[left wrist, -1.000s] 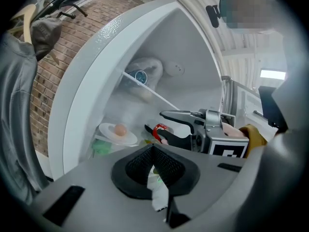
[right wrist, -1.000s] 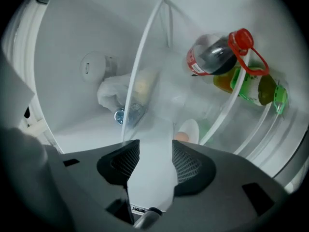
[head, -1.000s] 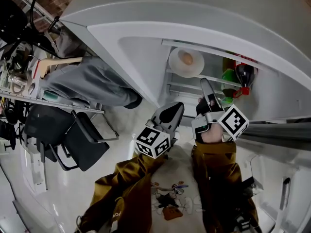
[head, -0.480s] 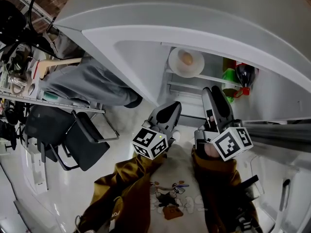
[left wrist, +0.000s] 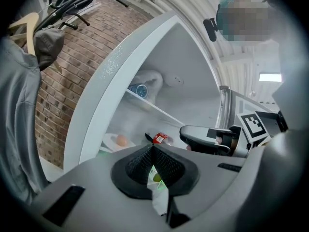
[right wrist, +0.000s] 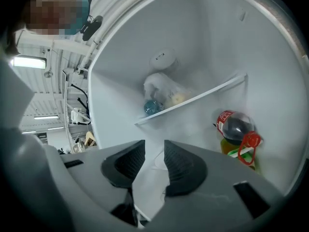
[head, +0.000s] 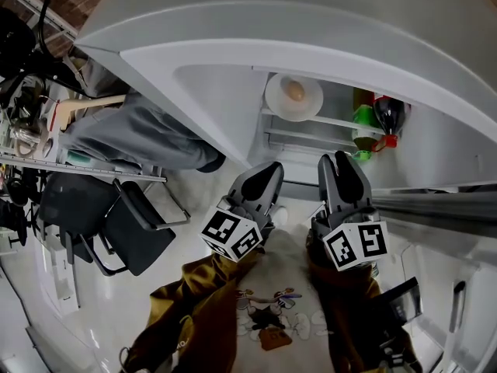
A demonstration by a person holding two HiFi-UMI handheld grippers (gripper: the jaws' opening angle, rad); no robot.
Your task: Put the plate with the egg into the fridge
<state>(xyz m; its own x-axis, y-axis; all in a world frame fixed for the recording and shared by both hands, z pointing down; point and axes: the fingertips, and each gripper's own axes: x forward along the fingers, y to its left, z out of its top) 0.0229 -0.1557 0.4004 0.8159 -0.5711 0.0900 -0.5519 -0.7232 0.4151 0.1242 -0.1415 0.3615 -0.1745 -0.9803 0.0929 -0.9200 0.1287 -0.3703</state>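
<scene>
Room: white glossy floor [head: 46, 286] near the person, and a brick wall [left wrist: 63, 91] far left, beyond the fridge door
Far left: a cluttered wire rack [head: 31, 115], with a grey garment [head: 140, 134] hanging just to its right
Chair: a black chair [head: 116, 220] stands on the floor near the garment, left of the person's legs
Legs: mustard trousers [head: 210, 301] fill the near middle of the head view
Fridge: the white fridge [head: 217, 107] stands open, its inside facing both grippers
Plate: the white plate [head: 276, 103] lies on a shelf [head: 330, 120] at the far left of the compartment, well apart from both grippers
Egg: one brown egg [head: 295, 92] sits on the plate, about at its middle
Left gripper: the left gripper [left wrist: 152, 146] points level at the open fridge from the near side; its fingers [left wrist: 137, 163] are clenched tip to tip with nothing between them
Left cube: its marker cube [head: 231, 235] sits at the near end
Right gripper: the right gripper [right wrist: 154, 150] is just to the right, also level; its fingers [right wrist: 181, 166] are released, a clear gap between them and nothing in it, though they have just been closing in
Right of plate: a dark bottle [head: 387, 116] with a red cap, and a green bottle [head: 363, 119] just left of it
Upper shelf: a blue-capped bottle [right wrist: 152, 106] lies beside a white bundle [right wrist: 161, 88]
</scene>
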